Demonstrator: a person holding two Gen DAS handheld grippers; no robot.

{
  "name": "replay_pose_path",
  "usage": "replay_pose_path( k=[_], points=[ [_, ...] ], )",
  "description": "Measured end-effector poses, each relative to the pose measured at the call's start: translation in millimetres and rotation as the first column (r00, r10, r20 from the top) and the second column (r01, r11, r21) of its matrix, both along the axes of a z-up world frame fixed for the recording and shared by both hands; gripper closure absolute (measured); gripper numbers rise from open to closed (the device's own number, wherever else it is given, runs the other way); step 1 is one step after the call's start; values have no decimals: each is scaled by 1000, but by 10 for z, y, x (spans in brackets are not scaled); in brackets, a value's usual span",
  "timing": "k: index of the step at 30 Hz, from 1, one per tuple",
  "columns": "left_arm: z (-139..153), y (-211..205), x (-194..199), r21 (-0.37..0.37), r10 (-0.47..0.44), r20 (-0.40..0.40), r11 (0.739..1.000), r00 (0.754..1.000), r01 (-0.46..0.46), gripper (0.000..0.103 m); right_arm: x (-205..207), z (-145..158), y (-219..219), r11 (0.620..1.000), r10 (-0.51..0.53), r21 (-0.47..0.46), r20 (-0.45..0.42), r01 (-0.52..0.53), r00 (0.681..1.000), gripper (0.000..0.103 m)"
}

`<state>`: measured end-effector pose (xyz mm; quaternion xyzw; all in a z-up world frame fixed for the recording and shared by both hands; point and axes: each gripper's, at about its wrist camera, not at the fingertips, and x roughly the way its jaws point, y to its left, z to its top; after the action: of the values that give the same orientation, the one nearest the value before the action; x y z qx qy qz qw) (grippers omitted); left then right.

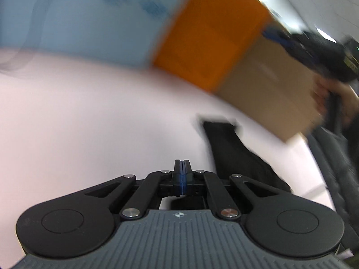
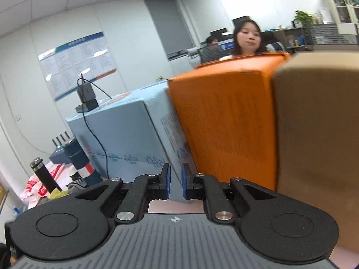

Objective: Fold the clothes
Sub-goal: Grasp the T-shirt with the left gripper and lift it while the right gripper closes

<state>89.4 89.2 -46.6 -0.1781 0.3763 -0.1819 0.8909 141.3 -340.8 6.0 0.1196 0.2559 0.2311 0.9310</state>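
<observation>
- Pale pink tabletop (image 1: 89, 123) fills most of the blurred left wrist view, with an office wall and a seated woman (image 2: 246, 38) visible beyond the boxes in the right wrist view.
- Left gripper (image 1: 182, 168) has its blue pads pressed together with nothing between them; it sits low over the table.
- Just past it, toward two o'clock, lies the dark garment (image 1: 231, 152), a narrow strip like a sleeve or leg stretched flat toward twelve o'clock, the rest trailing off to four o'clock.
- Right gripper (image 2: 176, 179) has its jaws a small way apart and holds nothing; no cloth shows in its view, so it points away from the garment.
- Farther out stand a light blue box (image 2: 125, 134) at eleven o'clock, an orange box (image 2: 224, 123) at one o'clock and a brown box (image 2: 314, 145) at three o'clock.
- Judging by this, little folding shows: the garment looks spread and ungripped, so grasping and every fold seem left to do.
</observation>
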Motion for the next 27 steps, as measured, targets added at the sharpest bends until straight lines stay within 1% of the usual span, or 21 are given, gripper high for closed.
replay_pose_path(
  k=[1, 2, 3, 4, 6, 7, 8, 9, 10, 11, 12, 13, 14, 15, 16, 18, 20, 23, 25, 26, 27],
  points=[
    [43, 131, -4, 18, 40, 4, 999, 999, -40, 103, 76, -27, 50, 999, 25, -31, -38, -26, 999, 81],
    [69, 251, -14, 28, 71, 1, 997, 997, -71, 103, 149, -76, 102, 996, 48, -70, -83, -54, 995, 57],
    [73, 358, -31, 30, 92, -12, 995, 996, -92, 103, 206, -198, 157, 988, 65, -130, -145, -84, 987, 48],
    [67, 435, -51, 27, 99, -27, 995, 995, -99, 102, 241, -343, 200, 976, 79, -186, -201, -117, 976, 48],
    [-2, 413, -101, 14, 58, -62, 998, 996, -57, 88, 274, -646, 224, 950, 70, -270, -299, -155, 952, 48],
    [-40, 350, -125, 11, 32, -78, 999, 996, -31, 63, 277, -795, 204, 942, 55, -295, -340, -162, 939, 48],
    [-79, 247, -145, 12, 6, -90, 1000, 996, -5, 32, 274, -921, 138, 946, 36, -287, -374, -152, 927, 48],
    [-141, 139, -147, 14, -17, -99, 1000, 995, 19, 22, 268, -1033, 61, 957, 13, -262, -403, -129, 915, 48],
    [-231, 23, -127, 16, -41, -110, 999, 993, 43, 18, 262, -1141, -14, 966, -7, -236, -432, -106, 902, 48],
    [-313, -100, -105, 19, -63, -129, 998, 990, 66, 18, 253, -1239, -75, 973, -18, -214, -460, -91, 888, 51],
    [-371, -231, -99, 28, -81, -146, 996, 986, 86, 19, 231, -1322, -102, 974, -23, -207, -484, -88, 875, 75],
    [-412, -361, -117, 45, -94, -147, 994, 985, 102, 21, 193, -1366, -101, 970, -18, -218, -493, -104, 870, 90],
    [-429, -486, -132, 65, -125, -130, 989, 984, 134, 54, 140, -1339, -76, 965, -10, -237, -478, -117, 878, 98],
    [-425, -594, -129, 78, -180, -114, 979, 977, 190, 83, 84, -1233, -58, 962, -5, -248, -436, -114, 900, 98],
    [-424, -661, -124, 68, -215, -125, 972, 969, 225, 101, 28, -1127, -40, 959, 0, -260, -393, -111, 919, 98],
    [-327, -628, -174, 39, -200, -82, 978, 976, 203, 102, -71, -818, -4, 953, 15, -286, -276, -97, 961, 98],
    [-161, -492, -175, 34, -146, -20, 989, 989, 147, 102, -127, -441, 50, 944, 42, -317, -146, -87, 988, 98],
    [151, -148, -187, 51, -30, 78, 998, 997, 26, 102, -28, 17, 175, 946, 92, -313, 6, -86, 996, 98],
    [332, 62, -169, 101, 46, 148, 993, 988, -61, 102, 126, 203, 261, 953, 132, -283, 65, -109, 989, 98],
    [382, 146, -140, 145, 85, 169, 983, 982, -110, 102, 228, 249, 309, 957, 149, -263, 80, -123, 986, 91],
    [404, 219, -104, 205, 130, 179, 965, 975, -167, 100, 340, 248, 374, 960, 147, -252, 86, -121, 985, 74]
  ],
)
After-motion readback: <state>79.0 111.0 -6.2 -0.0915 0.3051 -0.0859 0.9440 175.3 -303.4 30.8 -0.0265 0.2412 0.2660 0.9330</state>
